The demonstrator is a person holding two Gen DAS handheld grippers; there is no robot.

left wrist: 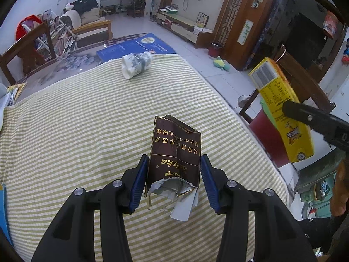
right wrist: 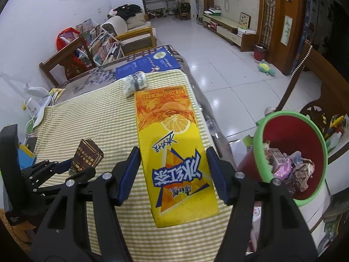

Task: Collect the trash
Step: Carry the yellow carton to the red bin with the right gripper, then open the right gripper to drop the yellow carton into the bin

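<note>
A torn brown cigarette pack hangs above the striped cloth, with my left gripper shut on it by both blue pads. In the right wrist view the same cigarette pack and the left gripper show at the left. My right gripper is shut on a yellow lemon-tea carton, held over the table's right side. The carton also shows at the right of the left wrist view. A red bin with a green rim, holding crumpled trash, stands on the floor to the right.
A crumpled paper cup lies on its side at the far end of the yellow-striped cloth. A blue booklet lies beyond it. A wooden chair stands behind the bin; tiled floor lies to the right.
</note>
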